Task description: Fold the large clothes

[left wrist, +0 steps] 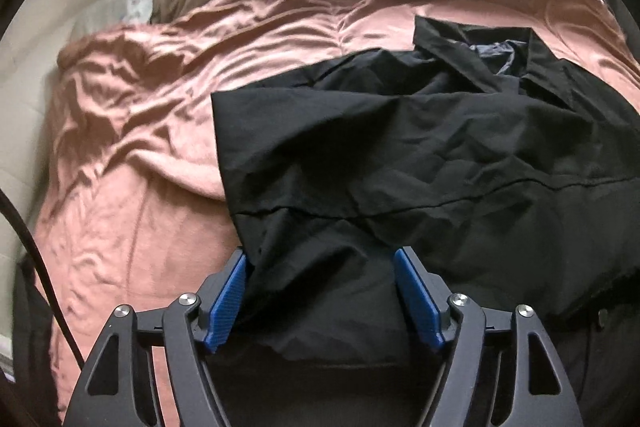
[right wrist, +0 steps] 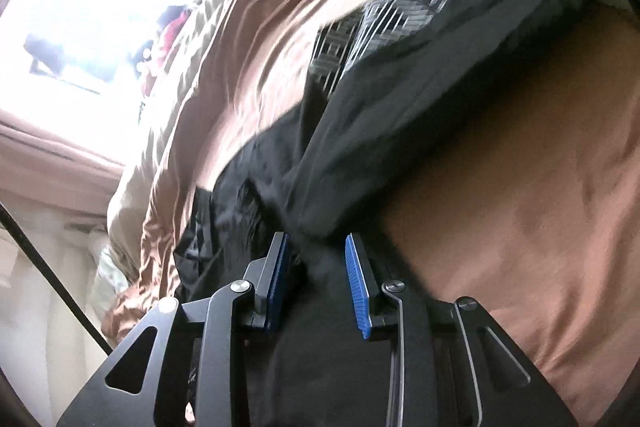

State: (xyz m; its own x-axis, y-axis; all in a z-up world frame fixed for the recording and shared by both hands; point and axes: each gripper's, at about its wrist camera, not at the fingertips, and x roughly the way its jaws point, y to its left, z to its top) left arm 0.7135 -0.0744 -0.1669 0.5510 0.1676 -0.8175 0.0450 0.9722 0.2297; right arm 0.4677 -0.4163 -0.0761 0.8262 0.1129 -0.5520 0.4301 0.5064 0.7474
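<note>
bedspread point(left wrist: 140, 147): pink-brown, rumpled, is being seen to the left of and beyond the left claw; also to the right of the right claw.
cable point(left wrist: 32, 239): a dark line is being seen far left of the left claw, clear of the cloth.
left claw point(left wrist: 320, 263): jaws are being held wide; black cloth is lying between the blue pads point(left wrist: 228, 299) and may be brushing the left one, but is not being pinched.
black garment point(left wrist: 420, 155): is being spread on the bedspread straight ahead of and to the right of the left claw; near hem is bunched between its jaws, collar with grey lining is lying far ahead-right.
right claw point(right wrist: 316, 247): jaws are being held narrow; a gathered fold of the black garment is running between the pads. Appears to be gripped, though the pad contact is blurred.
patterned lining point(right wrist: 368, 35): grey-white print is being shown ahead of the right claw, blurred.
risk 1: the left hem is lying loose, so it is likely to be sagging or slipping out of line if the right side is being pulled alone.
risk 2: the thin fold in the right claw is possibly being dragged out under tension, spoiling the fold.
risk 3: the bedspread is possibly being snagged together with the garment, since it is lying directly beneath both claws.
</note>
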